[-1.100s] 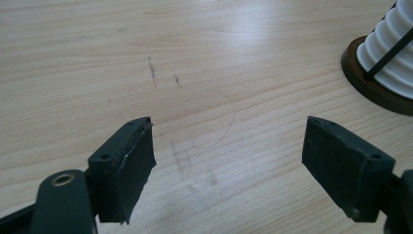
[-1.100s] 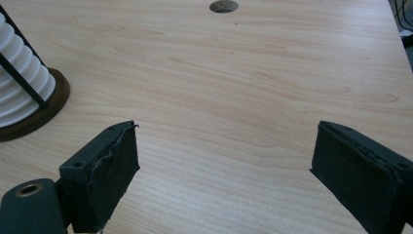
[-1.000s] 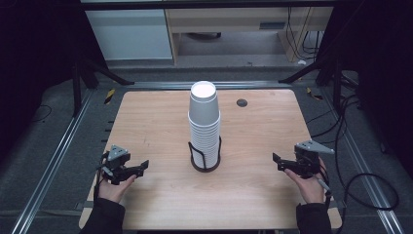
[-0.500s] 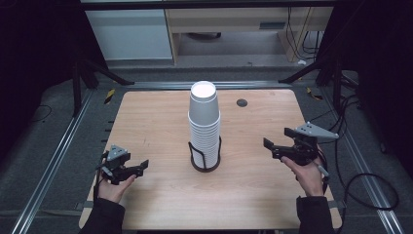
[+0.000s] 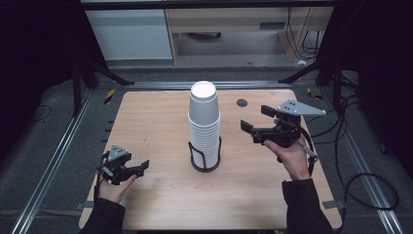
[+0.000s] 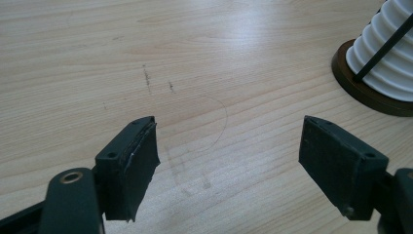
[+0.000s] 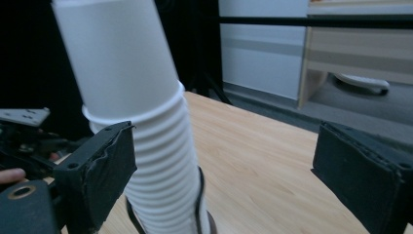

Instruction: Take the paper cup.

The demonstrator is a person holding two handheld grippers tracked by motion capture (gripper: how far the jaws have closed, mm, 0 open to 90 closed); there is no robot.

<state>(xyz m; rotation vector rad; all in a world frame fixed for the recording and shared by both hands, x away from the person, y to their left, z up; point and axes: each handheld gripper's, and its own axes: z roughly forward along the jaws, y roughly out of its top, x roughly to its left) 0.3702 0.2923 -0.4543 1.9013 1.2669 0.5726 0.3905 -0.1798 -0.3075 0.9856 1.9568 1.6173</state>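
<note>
STAGE: approach, no cup taken | right claw [image 5: 253, 120] jaws apart, raised near cup stack [image 5: 204, 122] | left claw [image 5: 139, 166] apart, low over bench [image 5: 156, 122]

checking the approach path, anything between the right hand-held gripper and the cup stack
Nothing: in the high view only bare table separates the open right hand-held gripper from the cup stack.
</note>
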